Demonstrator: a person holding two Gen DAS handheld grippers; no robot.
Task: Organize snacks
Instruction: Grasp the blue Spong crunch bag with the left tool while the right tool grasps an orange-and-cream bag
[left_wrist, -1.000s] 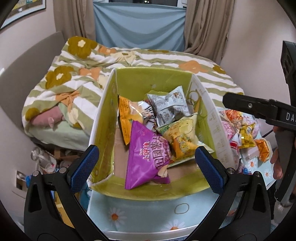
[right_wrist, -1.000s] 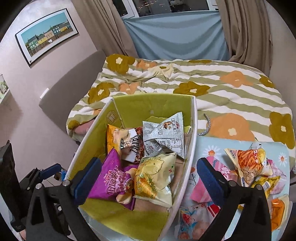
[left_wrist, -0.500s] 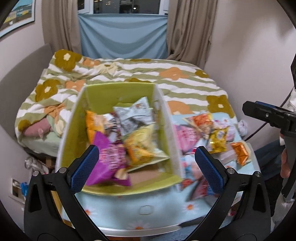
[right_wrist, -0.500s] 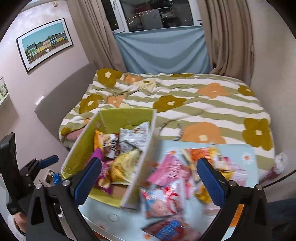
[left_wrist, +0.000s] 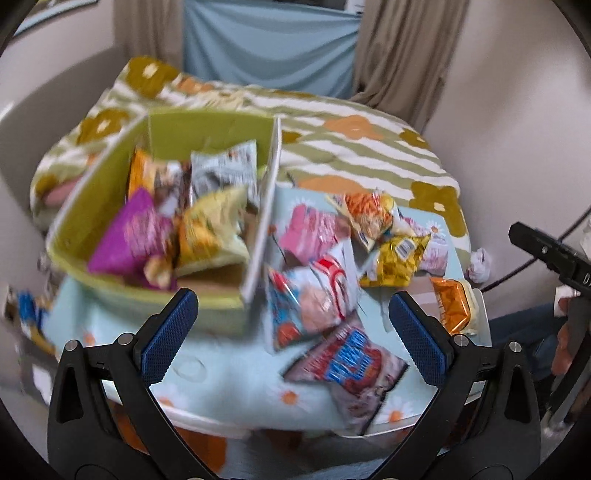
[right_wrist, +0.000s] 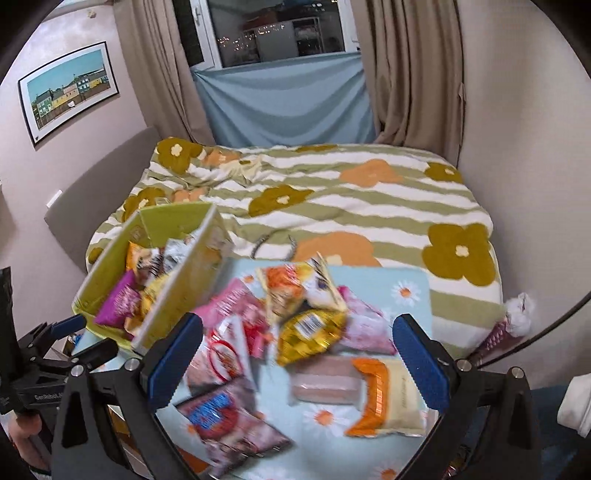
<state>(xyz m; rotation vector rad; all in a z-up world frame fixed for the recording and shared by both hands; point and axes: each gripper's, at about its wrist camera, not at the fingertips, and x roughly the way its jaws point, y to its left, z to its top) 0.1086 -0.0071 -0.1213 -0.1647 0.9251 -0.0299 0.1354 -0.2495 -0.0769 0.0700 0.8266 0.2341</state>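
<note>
Two grippers hang over a small table (right_wrist: 413, 295) with a pale blue daisy-print cover, both empty and with their blue-padded fingers spread wide apart. Left gripper (left_wrist: 293, 332) sits above the table's near edge, its gap framing the corner of the green box (left_wrist: 207, 129) and a red-and-blue packet (left_wrist: 351, 365). Right gripper (right_wrist: 297, 362) sits above the loose pile further right. Green box stands on the table's left part, open-topped, white rim along its right wall. Inside it: a purple bag (left_wrist: 129, 236) at the near left, a yellow bag (left_wrist: 210, 229) beside it, a silver-grey packet (left_wrist: 225, 170) behind, an orange bag (left_wrist: 142, 170) at the back left; the four overlap. Outside the box, on the table cover: a pink bag (right_wrist: 236, 299) just beside the box wall, a white packet with a red ring (right_wrist: 221, 358) nearer, a gold foil bag (right_wrist: 310, 332) in the middle of the pile, an orange-printed bag (right_wrist: 284, 288) behind it, an orange-and-cream packet (right_wrist: 384, 395) at the near right, a brown-pink packet (right_wrist: 325, 384) touching its left side. Much of the pile is motion-blurred; print unreadable. Behind the table, a bed with a green-striped flower quilt (right_wrist: 332, 199). Framed picture (right_wrist: 70, 88) on the left wall.
</note>
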